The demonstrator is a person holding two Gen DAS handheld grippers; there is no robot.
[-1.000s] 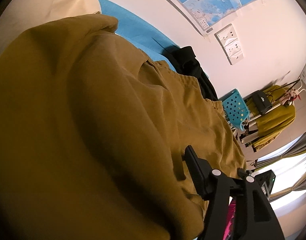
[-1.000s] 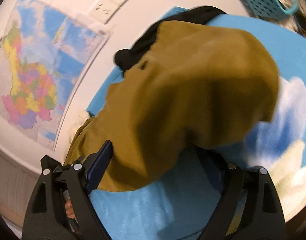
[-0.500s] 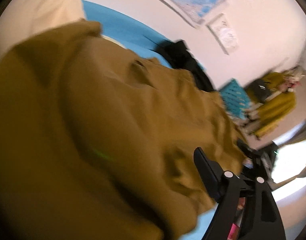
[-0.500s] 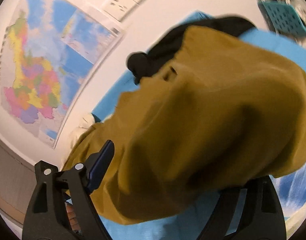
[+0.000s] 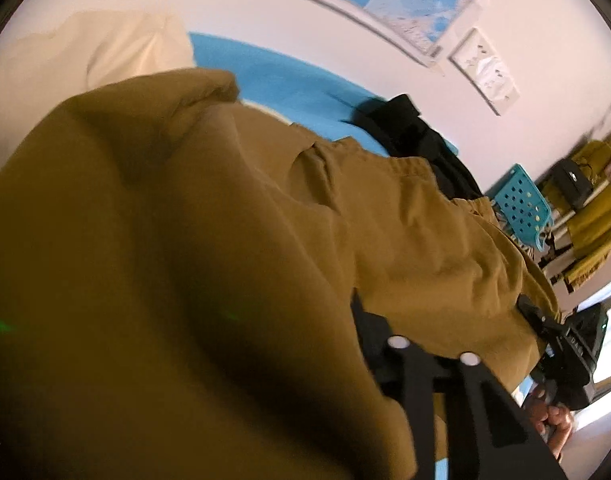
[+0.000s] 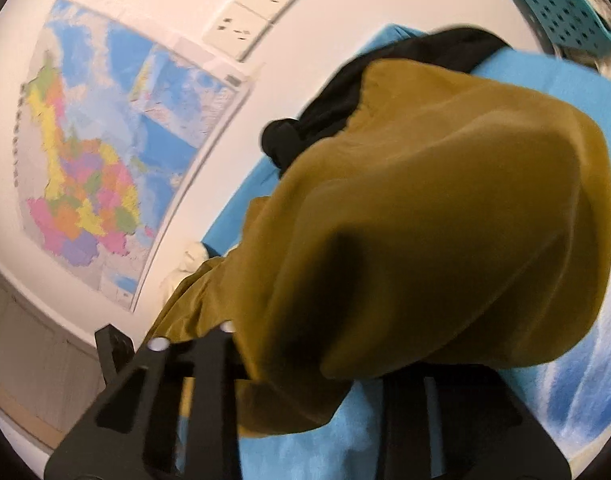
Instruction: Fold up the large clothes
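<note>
The left gripper (image 5: 389,344) and right gripper (image 6: 305,364) are closing, mustard garment (image 6: 445,220) bunched between their jaws. It lies heaped, creased, on the blue sheet (image 6: 305,452). At one o'clock: black clothing (image 6: 385,76); at ten: wall map (image 6: 105,152).

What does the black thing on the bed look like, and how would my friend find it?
Start at the big colourful map on the wall, then look down to the bed with the bright blue sheet. Near the wall, at the far end of the big mustard-yellow garment, lies a crumpled black garment partly tucked under it. It is the only black cloth on the bed.
</note>
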